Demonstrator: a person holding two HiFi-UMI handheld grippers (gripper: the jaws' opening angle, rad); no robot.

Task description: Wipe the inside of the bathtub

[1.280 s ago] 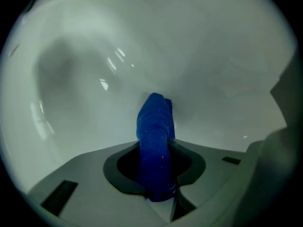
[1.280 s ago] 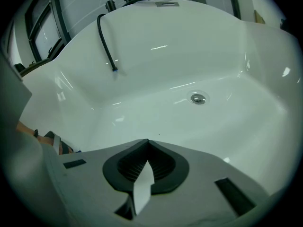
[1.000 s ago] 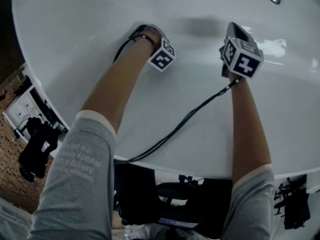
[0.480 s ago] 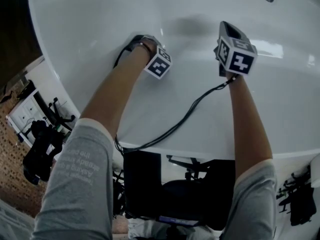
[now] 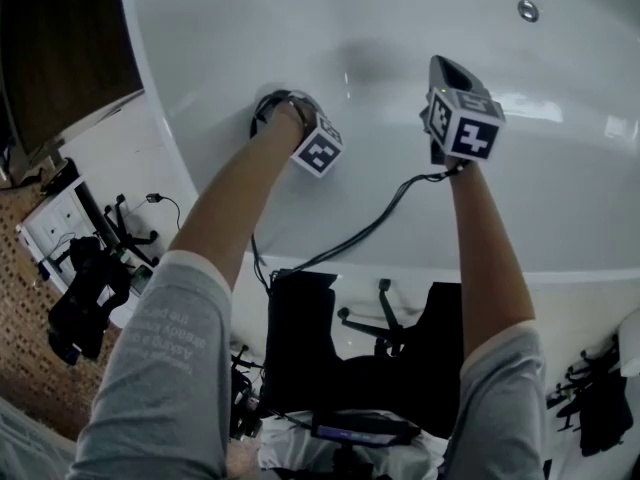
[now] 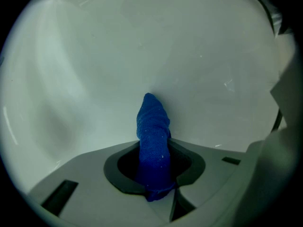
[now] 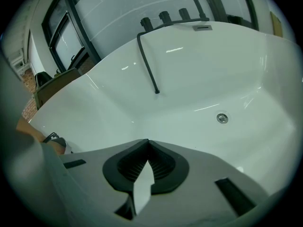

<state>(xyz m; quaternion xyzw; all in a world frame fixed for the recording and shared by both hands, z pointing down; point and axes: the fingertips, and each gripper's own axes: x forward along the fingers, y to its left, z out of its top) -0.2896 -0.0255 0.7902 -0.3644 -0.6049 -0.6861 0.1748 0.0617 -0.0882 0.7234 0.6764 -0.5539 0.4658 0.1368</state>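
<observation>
A white bathtub [image 5: 560, 198] fills the head view, seen from above its near rim. My left gripper [image 6: 154, 148] is shut on a rolled blue cloth [image 6: 152, 122], whose tip touches the tub's inner wall [image 6: 142, 46]. In the head view the left gripper [image 5: 274, 104] reaches down the left inner wall, its jaws hidden behind the hand. My right gripper [image 7: 147, 142] is shut with nothing in it and hangs over the tub's inside [image 7: 199, 79]. In the head view the right gripper [image 5: 443, 68] is held above the tub's middle.
A round drain [image 7: 221, 118] sits in the tub floor, also visible as the drain [image 5: 527, 10] in the head view. A black hose [image 7: 147, 63] hangs from taps [image 7: 163, 18] at the far rim. A black cable [image 5: 370, 223] trails over the near rim. Dark gear [image 5: 80, 298] stands outside at left.
The head view has shifted, so the tub sits higher and further right and more of the floor shows at left. Both grippers hold roughly the same places in the tub.
</observation>
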